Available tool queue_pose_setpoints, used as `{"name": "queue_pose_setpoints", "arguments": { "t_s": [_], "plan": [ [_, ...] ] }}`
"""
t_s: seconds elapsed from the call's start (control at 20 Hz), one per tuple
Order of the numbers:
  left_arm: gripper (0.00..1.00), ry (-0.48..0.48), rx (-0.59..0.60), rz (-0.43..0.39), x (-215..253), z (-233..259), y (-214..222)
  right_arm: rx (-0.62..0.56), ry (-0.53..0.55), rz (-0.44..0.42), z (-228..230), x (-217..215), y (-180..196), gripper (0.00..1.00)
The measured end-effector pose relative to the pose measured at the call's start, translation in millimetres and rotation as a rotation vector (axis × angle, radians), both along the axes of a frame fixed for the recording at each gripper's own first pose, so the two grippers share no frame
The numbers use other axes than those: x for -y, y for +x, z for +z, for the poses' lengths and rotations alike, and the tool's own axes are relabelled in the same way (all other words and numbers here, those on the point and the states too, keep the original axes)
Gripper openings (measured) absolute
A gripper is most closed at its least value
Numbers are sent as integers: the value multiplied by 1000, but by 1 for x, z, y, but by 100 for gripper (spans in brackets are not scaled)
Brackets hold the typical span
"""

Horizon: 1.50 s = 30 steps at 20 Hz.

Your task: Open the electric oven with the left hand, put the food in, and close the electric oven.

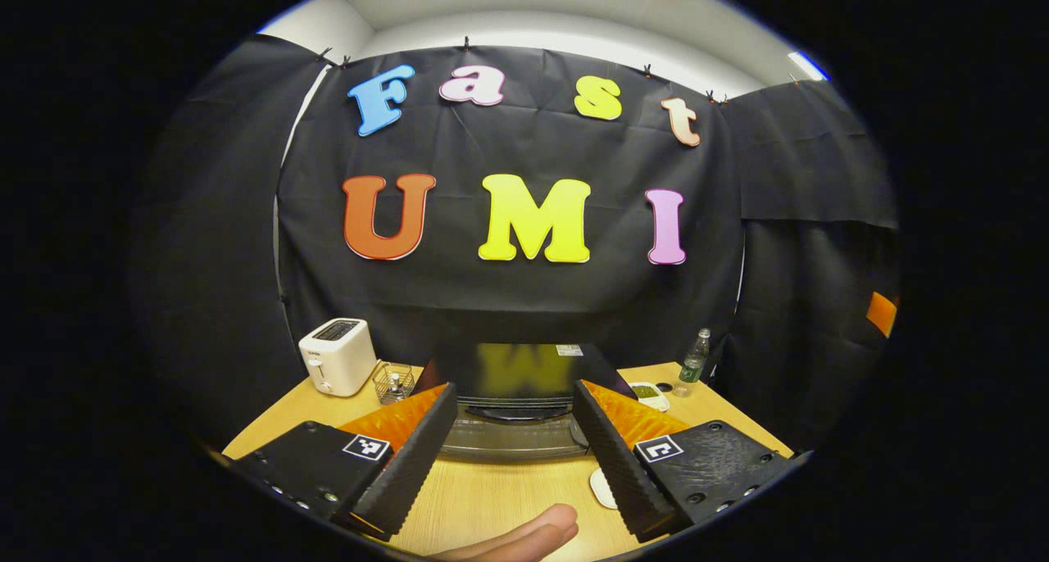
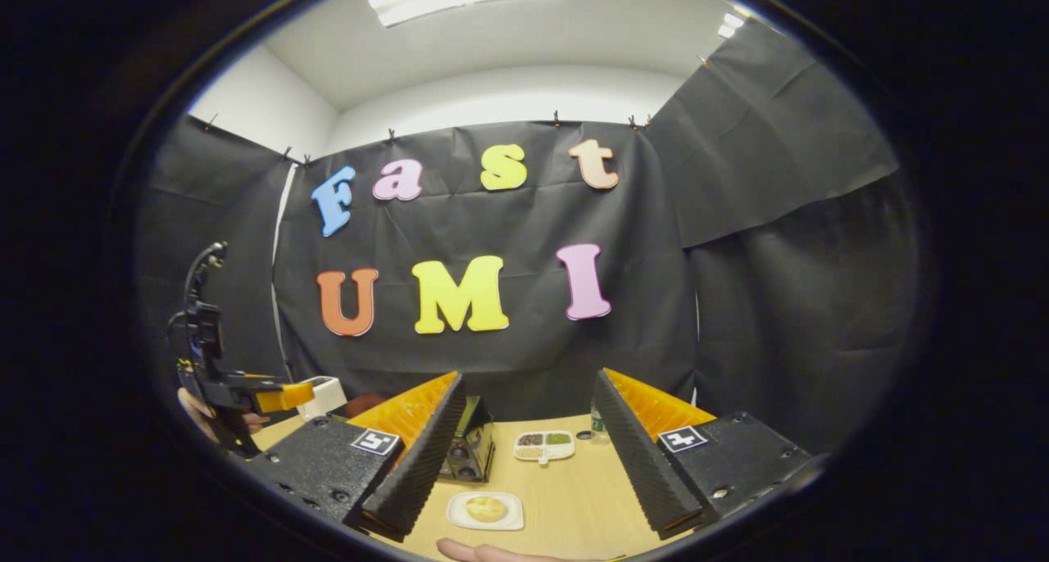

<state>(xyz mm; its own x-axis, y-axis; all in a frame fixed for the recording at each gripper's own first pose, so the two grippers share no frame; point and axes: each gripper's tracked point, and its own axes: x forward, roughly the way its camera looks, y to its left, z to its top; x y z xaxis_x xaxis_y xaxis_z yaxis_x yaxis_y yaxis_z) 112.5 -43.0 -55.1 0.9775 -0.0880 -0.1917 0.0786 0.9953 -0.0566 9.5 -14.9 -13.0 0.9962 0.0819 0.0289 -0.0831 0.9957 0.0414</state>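
The black electric oven (image 1: 516, 373) stands in the middle of the wooden table (image 1: 508, 496), and its glass door (image 1: 512, 439) looks folded down toward me. My left gripper (image 1: 515, 392) is open, with its fingers (image 1: 418, 447) on either side of the oven and nothing between them. The right gripper view has the oven (image 2: 469, 451) side-on behind the left finger. The food, a round yellow pastry (image 2: 486, 509), lies on a white plate (image 2: 459, 519) near the table's front. My right gripper (image 2: 529, 382) hovers open above it, holding nothing. A hand holds the left gripper (image 2: 246, 394) at far left.
A white toaster (image 1: 338, 355) and a small wire basket (image 1: 393, 382) stand left of the oven. To the oven's right are a sectioned dish (image 2: 543, 445) and a bottle (image 1: 694, 357). A person's finger (image 1: 524, 537) shows at the bottom edge.
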Motion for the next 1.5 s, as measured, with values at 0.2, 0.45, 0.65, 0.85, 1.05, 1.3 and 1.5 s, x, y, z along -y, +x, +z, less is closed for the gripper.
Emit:
{"name": "queue_pose_setpoints", "arguments": {
  "t_s": [0.2, 0.45, 0.65, 0.85, 1.05, 1.3, 1.5],
  "plan": [
    [93, 20, -101, 9, 7, -43, 50, -10, -8, 2, -11, 15, 3, 96],
    [94, -16, -201, -5, 20, -92, 96, 8, -1, 19, -12, 29, -5, 96],
    [94, -21, -277, -14, 25, -121, 117, 39, 0, 11, -13, 44, -10, 96],
    [86, 63, -309, -36, 27, -127, 109, 51, 0, 15, -12, 40, -16, 96],
    [99, 70, -335, -6, 24, -132, 96, 50, 24, 31, -14, 34, -25, 96],
    [99, 84, -294, -5, 24, -135, 77, 22, 61, 17, -25, 34, -35, 96],
    [99, 75, -266, 7, 24, -139, 59, 6, 124, 21, -34, 32, -41, 96]
  ]
}}
